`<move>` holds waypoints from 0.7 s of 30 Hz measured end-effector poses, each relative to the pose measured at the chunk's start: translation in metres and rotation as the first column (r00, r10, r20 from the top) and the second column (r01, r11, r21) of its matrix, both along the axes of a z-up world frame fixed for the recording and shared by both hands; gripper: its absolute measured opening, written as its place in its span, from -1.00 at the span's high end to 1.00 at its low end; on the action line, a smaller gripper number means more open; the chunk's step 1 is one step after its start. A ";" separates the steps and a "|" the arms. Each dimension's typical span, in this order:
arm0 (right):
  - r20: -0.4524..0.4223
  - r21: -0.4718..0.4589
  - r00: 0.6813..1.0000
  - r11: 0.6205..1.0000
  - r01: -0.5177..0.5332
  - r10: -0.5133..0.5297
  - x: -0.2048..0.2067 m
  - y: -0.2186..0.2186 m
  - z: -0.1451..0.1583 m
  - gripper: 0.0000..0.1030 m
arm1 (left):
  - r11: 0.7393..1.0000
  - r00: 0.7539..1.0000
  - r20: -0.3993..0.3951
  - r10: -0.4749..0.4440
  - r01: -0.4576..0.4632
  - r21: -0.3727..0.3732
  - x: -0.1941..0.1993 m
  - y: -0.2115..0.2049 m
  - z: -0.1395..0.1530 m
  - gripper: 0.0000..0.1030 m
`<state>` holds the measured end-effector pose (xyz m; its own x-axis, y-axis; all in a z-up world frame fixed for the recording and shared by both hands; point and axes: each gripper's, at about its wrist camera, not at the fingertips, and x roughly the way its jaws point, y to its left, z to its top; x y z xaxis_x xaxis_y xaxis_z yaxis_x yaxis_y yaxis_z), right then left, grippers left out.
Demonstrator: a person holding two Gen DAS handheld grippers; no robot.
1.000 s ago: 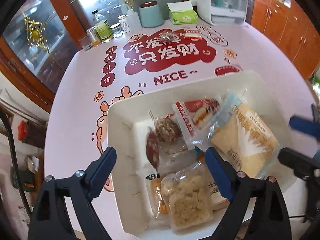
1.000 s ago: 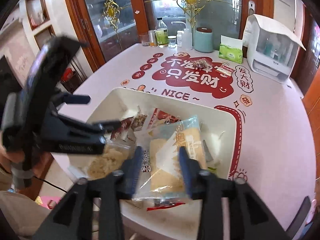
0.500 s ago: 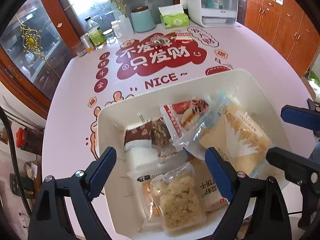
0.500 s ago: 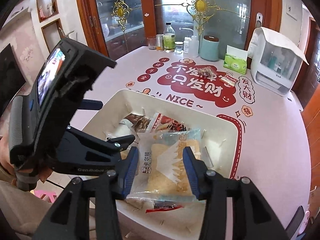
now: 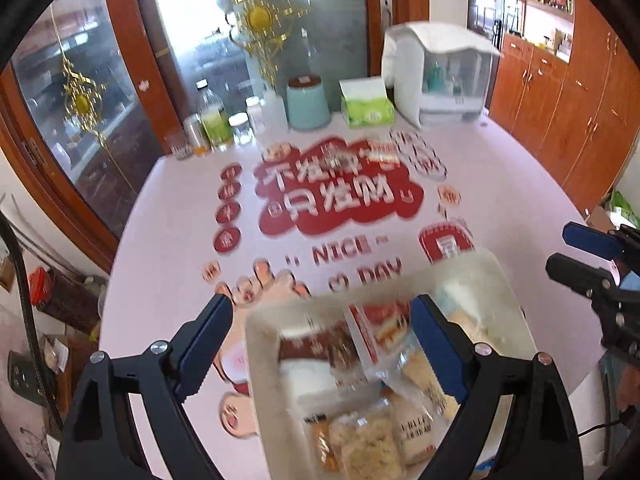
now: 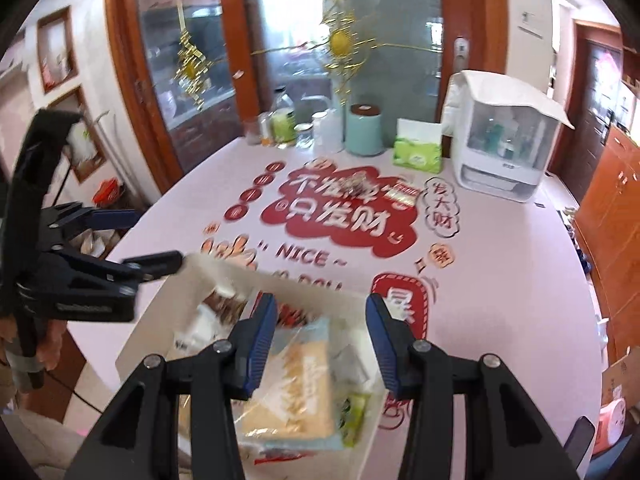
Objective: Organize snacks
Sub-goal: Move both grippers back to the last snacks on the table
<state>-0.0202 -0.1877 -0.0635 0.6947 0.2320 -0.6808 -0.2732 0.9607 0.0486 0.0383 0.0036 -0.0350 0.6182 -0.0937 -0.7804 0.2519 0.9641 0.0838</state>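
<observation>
A cream tray [image 5: 256, 332] sits at the near edge of the pink table and holds several snack packets. It also shows in the right wrist view [image 6: 200, 276]. A yellow cracker pack [image 6: 298, 388] lies in it below my right gripper [image 6: 322, 308], which is open and empty above it. My left gripper [image 5: 320, 320] is open and empty above the tray's left part, over a brown packet [image 5: 320, 346] and a puffed-rice pack [image 5: 366, 448]. Two small snacks, a clear one [image 5: 338, 156] and a red one [image 5: 384, 152], lie far back on the table's red print.
Along the table's far edge stand bottles and jars [image 5: 212, 124], a teal canister [image 5: 308, 102], a green tissue box [image 5: 366, 106] and a white dispenser cabinet [image 5: 444, 76]. Glass doors are behind, wooden cabinets [image 5: 580, 92] to the right.
My right gripper has opened and let go of the yellow cracker pack, which now lies in the tray. Both grippers have pulled back and tilted up, so more table shows.
</observation>
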 end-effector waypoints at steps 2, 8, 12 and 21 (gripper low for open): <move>0.006 0.010 0.999 0.999 0.040 -0.040 0.010 -0.012 0.008 0.05 | 1.000 0.999 0.034 -0.008 0.008 0.011 0.009 0.002 0.013 -0.74; 0.020 0.005 0.993 0.993 0.118 -0.118 0.034 -0.039 0.032 -0.03 | 0.998 0.991 0.126 -0.046 0.040 0.047 0.040 0.003 0.054 -0.74; 0.073 -0.054 0.988 0.988 0.141 -0.137 0.055 -0.048 0.062 -0.05 | 0.996 0.981 0.174 -0.091 0.088 0.029 0.062 0.000 0.085 -0.75; 0.182 -0.117 0.962 0.967 0.227 -0.204 0.116 -0.063 0.124 -0.24 | 0.989 0.945 0.291 -0.150 0.144 0.041 0.112 -0.016 0.138 -0.85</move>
